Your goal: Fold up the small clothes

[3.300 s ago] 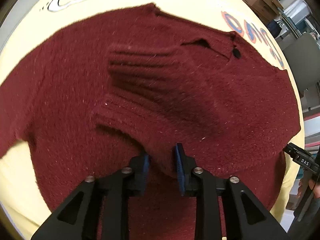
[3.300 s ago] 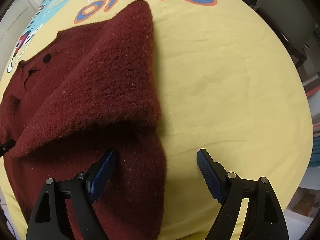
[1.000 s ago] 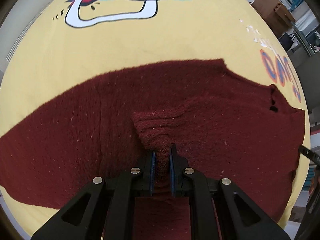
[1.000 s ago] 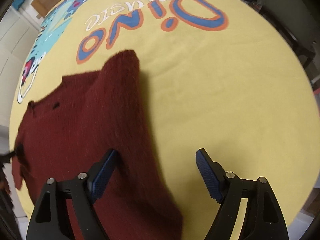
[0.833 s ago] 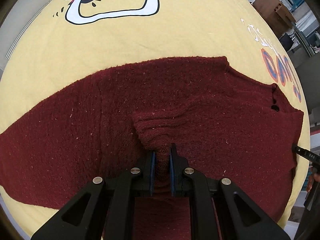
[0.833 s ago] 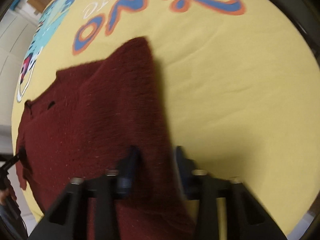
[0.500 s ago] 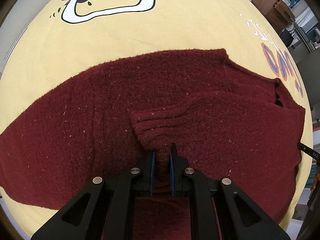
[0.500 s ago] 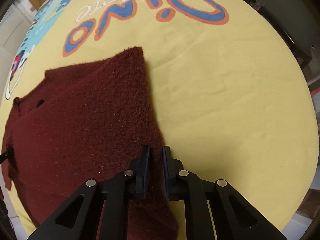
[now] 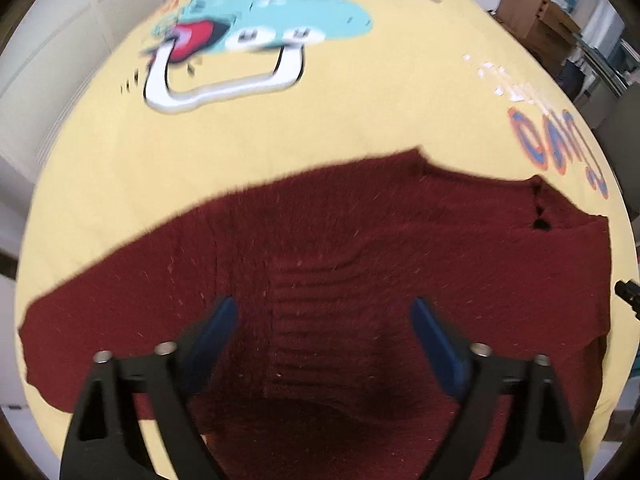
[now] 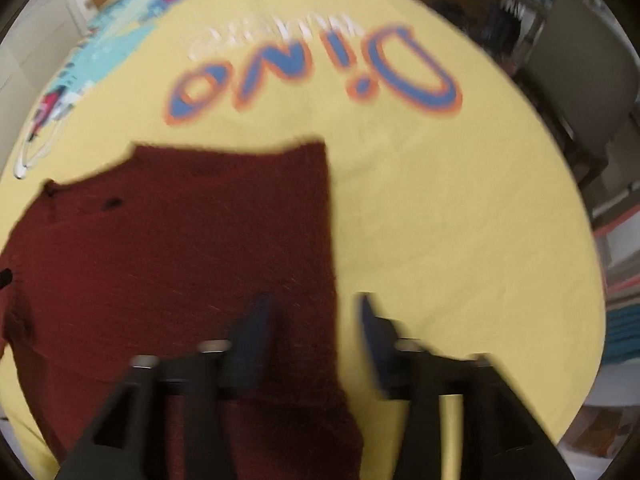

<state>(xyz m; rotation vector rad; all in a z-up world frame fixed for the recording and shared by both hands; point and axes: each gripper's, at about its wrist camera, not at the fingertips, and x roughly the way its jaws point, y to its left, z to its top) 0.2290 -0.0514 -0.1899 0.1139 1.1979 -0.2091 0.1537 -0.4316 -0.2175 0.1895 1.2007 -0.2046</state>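
Observation:
A dark red knitted sweater [image 9: 360, 264] lies flat on the yellow printed sheet [image 9: 280, 128], with a ribbed cuff [image 9: 316, 312] folded onto its body. Above that cuff hangs my left gripper [image 9: 322, 320], its jaws opening wide and free of the cloth. In the right wrist view the sweater [image 10: 180, 248] fills the lower left, its right edge running straight down. My right gripper [image 10: 316, 320] straddles that edge; its jaws are opening and the blurred pads do not press the knit.
The yellow sheet [image 10: 460, 220] carries a cartoon print [image 9: 256, 32] at the far side and blue-orange "Dino" lettering [image 10: 320, 76]. Cardboard boxes [image 9: 532, 16] stand past the far right corner, and a chair [image 10: 580, 80] stands by the right edge.
Both grippers were shut on the sweater, the left on the ribbed cuff, the right on the side edge. Both have let go, opened and lifted back; the sweater now lies flat.

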